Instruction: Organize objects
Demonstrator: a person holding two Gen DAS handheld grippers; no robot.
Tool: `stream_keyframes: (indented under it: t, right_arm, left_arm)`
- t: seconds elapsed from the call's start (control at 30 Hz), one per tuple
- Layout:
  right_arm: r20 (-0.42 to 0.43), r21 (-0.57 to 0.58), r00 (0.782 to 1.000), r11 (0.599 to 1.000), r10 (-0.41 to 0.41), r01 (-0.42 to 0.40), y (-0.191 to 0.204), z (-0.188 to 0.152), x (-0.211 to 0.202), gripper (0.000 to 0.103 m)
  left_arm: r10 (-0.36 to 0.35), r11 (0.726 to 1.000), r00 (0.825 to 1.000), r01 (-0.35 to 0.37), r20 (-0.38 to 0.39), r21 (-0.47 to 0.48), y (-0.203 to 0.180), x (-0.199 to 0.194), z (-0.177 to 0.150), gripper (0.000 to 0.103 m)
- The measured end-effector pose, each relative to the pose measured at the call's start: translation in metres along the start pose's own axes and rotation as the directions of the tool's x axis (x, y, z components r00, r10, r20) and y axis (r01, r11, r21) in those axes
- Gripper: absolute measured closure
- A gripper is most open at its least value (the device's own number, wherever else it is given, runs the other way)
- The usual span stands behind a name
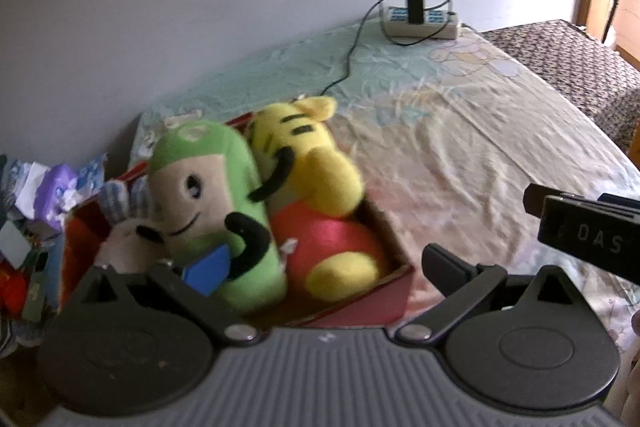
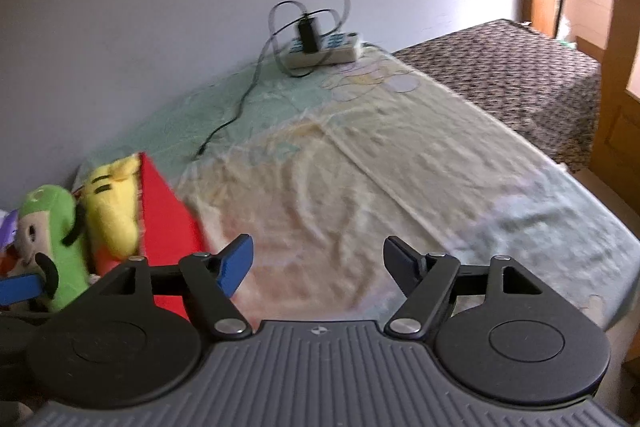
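Observation:
A red box [image 1: 394, 289] stands on the bed at the left, packed with plush toys. A green plush [image 1: 212, 195] with black arms stands in its middle. A yellow striped plush [image 1: 316, 163] in a red shirt lies at its right, and a small grey striped plush [image 1: 128, 227] at its left. My left gripper [image 1: 324, 269] is open above the box's near edge, its blue left pad [image 1: 204, 273] against the green plush. My right gripper [image 2: 318, 261] is open over bare sheet to the right of the red box [image 2: 164, 211], with nothing between its fingers.
A white power strip [image 1: 424, 23] with a black plug and cable lies by the wall at the back. Crumpled papers and clutter [image 1: 40, 195] pile up left of the box. A dark patterned cover [image 2: 500, 75] lies at the far right. The flowered sheet [image 2: 360, 167] stretches between.

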State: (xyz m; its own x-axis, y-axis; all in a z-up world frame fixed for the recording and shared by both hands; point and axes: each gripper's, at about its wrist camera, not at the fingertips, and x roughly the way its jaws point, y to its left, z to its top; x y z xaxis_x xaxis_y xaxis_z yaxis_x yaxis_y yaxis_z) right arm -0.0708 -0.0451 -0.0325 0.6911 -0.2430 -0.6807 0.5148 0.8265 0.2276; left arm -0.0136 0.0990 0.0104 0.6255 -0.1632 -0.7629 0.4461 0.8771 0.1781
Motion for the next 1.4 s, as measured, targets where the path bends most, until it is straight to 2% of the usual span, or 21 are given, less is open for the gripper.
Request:
stream_keyframes:
  t: [0.23, 0.37, 0.47, 0.63, 0.83, 1.4]
  right_arm:
    - [-0.028, -0.088, 0.993, 0.989, 0.115, -0.117, 0.043, -0.001, 0.002, 0.028]
    - [-0.036, -0.146, 0.984, 0.973, 0.175, -0.179, 0.072, -0.001, 0.002, 0.028]
    - [-0.037, -0.180, 0.977, 0.960, 0.211, -0.214, 0.089, 0.000, 0.000, 0.026]
    - [-0.066, -0.236, 0.966, 0.937, 0.249, -0.257, 0.117, -0.001, 0.000, 0.024]
    - [-0.122, -0.288, 0.956, 0.912, 0.268, -0.293, 0.135, 0.005, -0.005, 0.021]
    - [-0.194, -0.368, 0.956, 0.888, 0.218, -0.277, 0.158, 0.009, -0.004, 0.016]
  left_arm:
    - [0.043, 0.995, 0.999, -0.045, -0.022, -0.092, 0.038, -0.002, -0.009, 0.001]
    - [0.069, 0.988, 0.998, -0.069, -0.010, -0.138, 0.059, -0.011, -0.016, 0.001]
    - [0.090, 0.978, 0.996, -0.089, -0.006, -0.187, 0.077, -0.019, -0.021, 0.001]
    - [0.128, 0.957, 0.991, -0.135, -0.043, -0.258, 0.103, -0.016, -0.026, 0.001]
    - [0.161, 0.940, 0.983, -0.178, -0.084, -0.292, 0.117, -0.015, -0.032, 0.001]
    - [0.148, 0.912, 0.976, -0.196, -0.157, -0.360, 0.142, -0.009, -0.039, 0.001]
